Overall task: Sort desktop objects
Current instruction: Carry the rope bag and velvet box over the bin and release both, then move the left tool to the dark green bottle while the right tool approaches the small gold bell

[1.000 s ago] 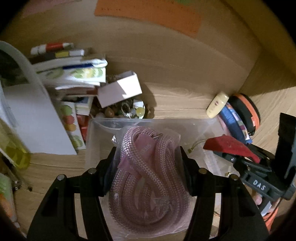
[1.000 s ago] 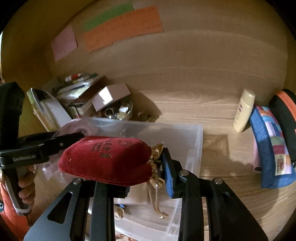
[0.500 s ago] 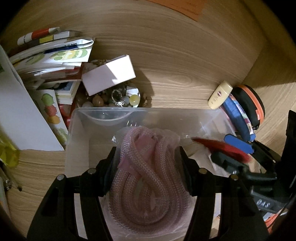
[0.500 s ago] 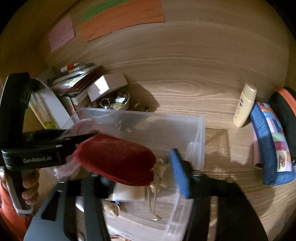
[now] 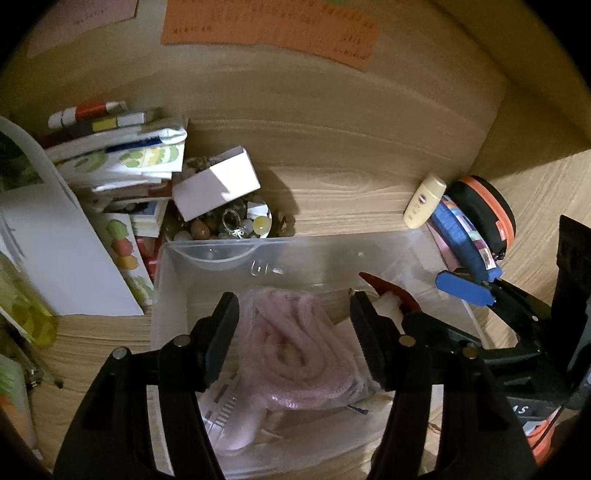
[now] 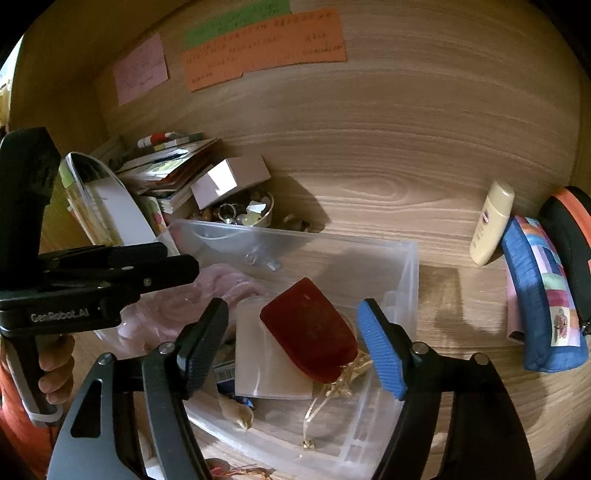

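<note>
Lying in the clear bin (image 6: 402, 280) between the just-opened, untouching fingers of the right claw (image 6: 295, 343), red pouch (image 6: 310, 328) with its long axis running away; left claw (image 5: 291, 332) spread loose about the pink cord (image 5: 295, 350)

I see orange note (image 6: 264, 46), pink note (image 6: 140, 70), green note (image 6: 236, 22) on wooden back panel (image 6: 406, 122).

"GenRobot_AI" on the left tool's black body (image 6: 61, 316), wall notes illegible

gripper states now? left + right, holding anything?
Left gripper: open, jaws just eased wider; the pink rope bundle lies between them in the clear bin.
Right gripper: open, jaws just opened; the red velvet pouch lies free in the bin.
</note>
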Tool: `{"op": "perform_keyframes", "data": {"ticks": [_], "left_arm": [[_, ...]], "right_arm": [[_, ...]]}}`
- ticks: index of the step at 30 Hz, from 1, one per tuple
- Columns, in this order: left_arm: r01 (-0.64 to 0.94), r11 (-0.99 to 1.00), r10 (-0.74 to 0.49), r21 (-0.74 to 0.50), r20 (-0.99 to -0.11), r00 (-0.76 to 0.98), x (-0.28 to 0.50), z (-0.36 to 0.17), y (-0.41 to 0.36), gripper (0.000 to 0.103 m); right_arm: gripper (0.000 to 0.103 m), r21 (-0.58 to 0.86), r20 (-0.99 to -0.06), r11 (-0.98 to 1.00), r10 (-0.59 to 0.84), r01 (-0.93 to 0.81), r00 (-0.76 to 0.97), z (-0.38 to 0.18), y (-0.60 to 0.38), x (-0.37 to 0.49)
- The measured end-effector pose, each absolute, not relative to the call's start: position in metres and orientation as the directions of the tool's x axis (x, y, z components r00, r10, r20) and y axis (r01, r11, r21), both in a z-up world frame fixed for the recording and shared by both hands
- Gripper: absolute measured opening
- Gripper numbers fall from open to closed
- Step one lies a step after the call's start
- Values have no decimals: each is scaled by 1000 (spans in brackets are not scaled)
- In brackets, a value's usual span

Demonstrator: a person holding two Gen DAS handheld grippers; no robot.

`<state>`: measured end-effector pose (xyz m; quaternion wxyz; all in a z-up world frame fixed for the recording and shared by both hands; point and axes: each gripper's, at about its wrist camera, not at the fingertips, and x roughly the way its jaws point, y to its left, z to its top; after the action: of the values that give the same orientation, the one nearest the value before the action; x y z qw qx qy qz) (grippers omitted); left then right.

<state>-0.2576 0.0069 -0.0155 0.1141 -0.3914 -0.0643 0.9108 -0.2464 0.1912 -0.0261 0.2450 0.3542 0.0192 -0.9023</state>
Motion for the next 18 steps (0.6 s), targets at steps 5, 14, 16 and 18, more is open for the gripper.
{"op": "perform_keyframes", "data": {"ticks": [5, 14, 16, 18], "left_arm": [[-155, -965, 260, -213, -684, -682, -240, -6, -1, 71], [-119, -980, 198, -161, -692, -695, -193, -1, -21, 76], [-107, -983, 181, -148, -694, -696, -182, -1, -28, 78], [-94, -986, 162, -135, -695, -700, -169, -3, -34, 81]], "right_arm": [[72, 160, -642, -872, -448, 463, -623, -22, 193, -243], [77, 135, -576, -837, -502, 531, -645, 7, 188, -212], [83, 133, -556, -829, -517, 544, -651, 14, 188, -203], [83, 116, -537, -826, -520, 552, -664, 21, 188, -190]]}}
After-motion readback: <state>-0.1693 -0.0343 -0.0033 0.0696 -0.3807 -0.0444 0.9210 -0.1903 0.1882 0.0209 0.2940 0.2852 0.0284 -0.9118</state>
